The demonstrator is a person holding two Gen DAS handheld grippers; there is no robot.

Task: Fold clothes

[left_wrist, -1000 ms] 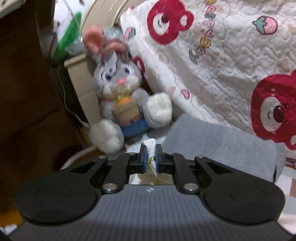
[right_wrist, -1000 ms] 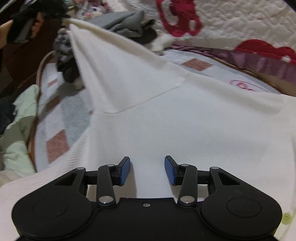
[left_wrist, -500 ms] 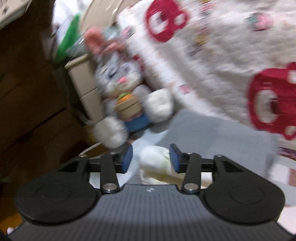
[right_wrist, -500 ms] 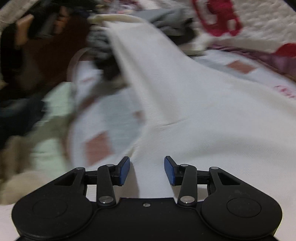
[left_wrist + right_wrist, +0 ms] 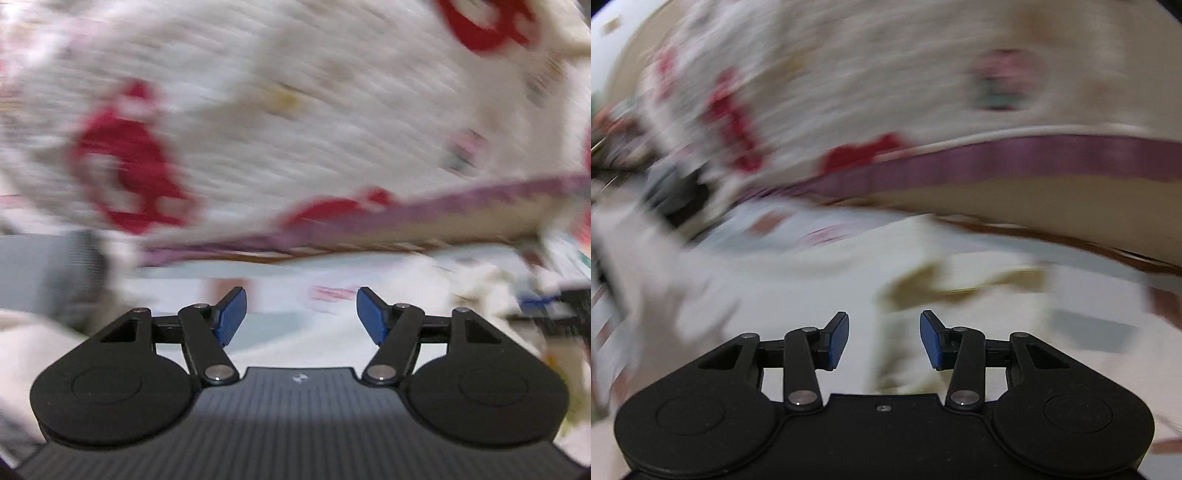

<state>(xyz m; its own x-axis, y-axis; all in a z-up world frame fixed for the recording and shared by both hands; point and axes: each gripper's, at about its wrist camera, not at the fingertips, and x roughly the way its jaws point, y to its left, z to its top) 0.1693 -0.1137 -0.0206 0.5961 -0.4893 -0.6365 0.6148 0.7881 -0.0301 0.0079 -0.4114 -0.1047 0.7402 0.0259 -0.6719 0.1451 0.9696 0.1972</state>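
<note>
Though both blurred, grey garment [image 5: 48, 273] left-view only

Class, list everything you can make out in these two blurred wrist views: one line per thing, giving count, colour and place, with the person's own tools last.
quilt: one, cream with red figures and a purple border, across the back.
grey garment: one, grey, far left of the left view.
white garment: one, white, spread below the right gripper; too blurred for more.
left gripper: one, black with blue pads, jaws just been opening, nothing between them.
right gripper: one, black with blue pads, open, empty.
</note>
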